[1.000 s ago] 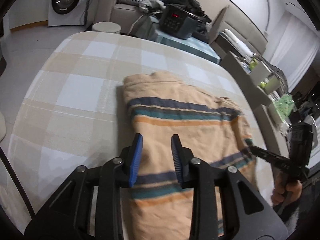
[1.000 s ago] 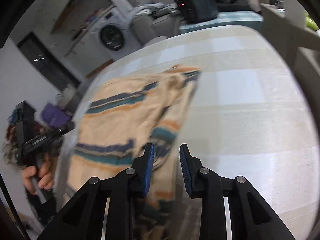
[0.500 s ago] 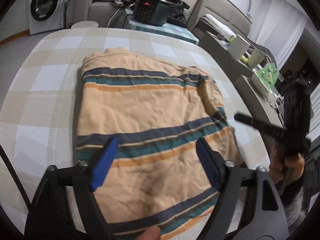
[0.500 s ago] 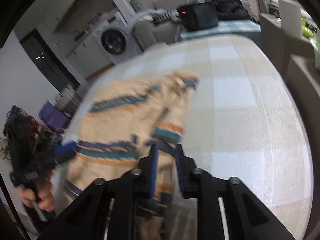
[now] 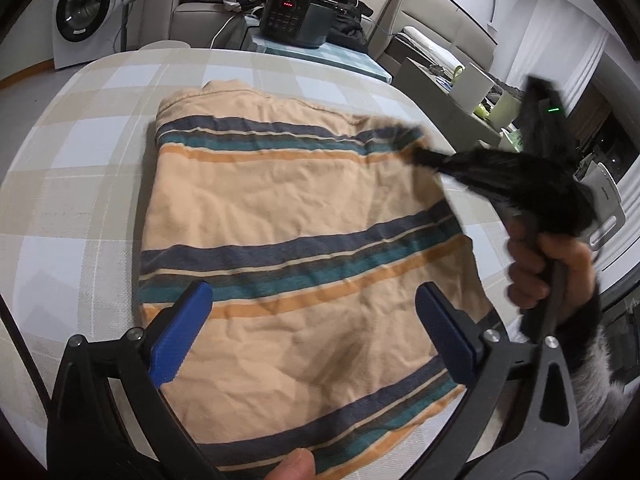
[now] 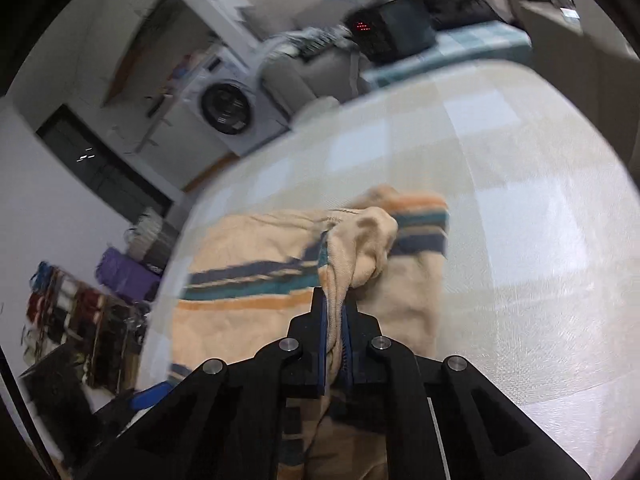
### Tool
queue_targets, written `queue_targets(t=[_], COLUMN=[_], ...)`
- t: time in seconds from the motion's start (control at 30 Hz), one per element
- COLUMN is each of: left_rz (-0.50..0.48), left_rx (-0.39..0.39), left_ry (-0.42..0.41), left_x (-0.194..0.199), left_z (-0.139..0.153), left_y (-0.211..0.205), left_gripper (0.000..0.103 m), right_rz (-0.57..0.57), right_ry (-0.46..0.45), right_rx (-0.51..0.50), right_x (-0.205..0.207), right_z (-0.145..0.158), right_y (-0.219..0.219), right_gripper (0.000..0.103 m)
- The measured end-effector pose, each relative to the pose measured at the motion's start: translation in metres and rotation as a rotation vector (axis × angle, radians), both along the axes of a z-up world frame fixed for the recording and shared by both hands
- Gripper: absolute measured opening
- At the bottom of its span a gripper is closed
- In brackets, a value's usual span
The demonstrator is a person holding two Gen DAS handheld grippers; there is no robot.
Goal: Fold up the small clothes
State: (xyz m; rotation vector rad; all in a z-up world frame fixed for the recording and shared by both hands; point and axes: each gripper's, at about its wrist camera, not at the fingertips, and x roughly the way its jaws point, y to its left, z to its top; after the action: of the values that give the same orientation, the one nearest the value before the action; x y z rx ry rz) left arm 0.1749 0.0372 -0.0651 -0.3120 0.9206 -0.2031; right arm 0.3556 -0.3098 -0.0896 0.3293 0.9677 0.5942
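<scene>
Table [image 5: 92, 168] under a beige-and-white checked cloth, rounded at the corners. Beyond its far edge: a side table with a dark cooker [image 5: 298, 20] showing red digits, a grey sofa [image 5: 188, 12] heaped with clothes, a washing machine [image 5: 82, 16] at the back wall.

Since a second ago: the left gripper [image 5: 312, 328] has gone from nearly closed to spread wide, and its jaws are opening further; nothing pressed between the blue pads, which hang over the near part of the shirt. The right gripper [image 6: 335, 332] has clamped tight on a bunched fold of fabric, where earlier it was only part closed beside the edge. Seen from the left, it is blurred, its tip at the shirt's far right corner, with the person's hand [image 5: 548, 268] on its handle.

The shirt [image 5: 296, 240] lies mid-table, mostly flat, creased, peach with navy, teal and orange stripes. The pinched fold stands up in a rumpled hump at the right side.
</scene>
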Motion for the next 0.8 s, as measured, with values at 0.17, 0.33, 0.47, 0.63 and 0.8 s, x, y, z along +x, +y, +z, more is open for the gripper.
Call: queue_targets(t=[0.17, 0.33, 0.47, 0.63, 0.8], left_rz=[0.013, 0.018, 0.022, 0.025, 0.031], left_rx=[-0.003, 0.024, 0.026, 0.010, 0.031], left_ry=[0.001, 0.008, -0.001, -0.007, -0.013], left_x=[0.002, 0.003, 0.000, -0.005, -0.017], left_z=[-0.004, -0.004, 0.000, 0.002, 0.004], left_y=[0.007, 0.007, 0.010, 0.013, 0.012], left_gripper=[0.100, 0.100, 0.100, 0.100, 0.101], right_rz=[0.036, -0.015, -0.009, 0.079, 0.126], right_ry=[-0.088, 0.021, -0.018, 0.038, 0.098], right_rx=[-0.118, -0.191, -0.125, -0.016, -0.022], right_x=[0.002, 0.016, -0.017, -0.076, -0.101], right_z=[0.021, -0.017, 0.007, 0.008, -0.010], right_y=[-0.002, -0.008, -0.028, -0.039, -0.026], right_gripper=[0.007, 0.015, 0.024, 0.026, 0.026])
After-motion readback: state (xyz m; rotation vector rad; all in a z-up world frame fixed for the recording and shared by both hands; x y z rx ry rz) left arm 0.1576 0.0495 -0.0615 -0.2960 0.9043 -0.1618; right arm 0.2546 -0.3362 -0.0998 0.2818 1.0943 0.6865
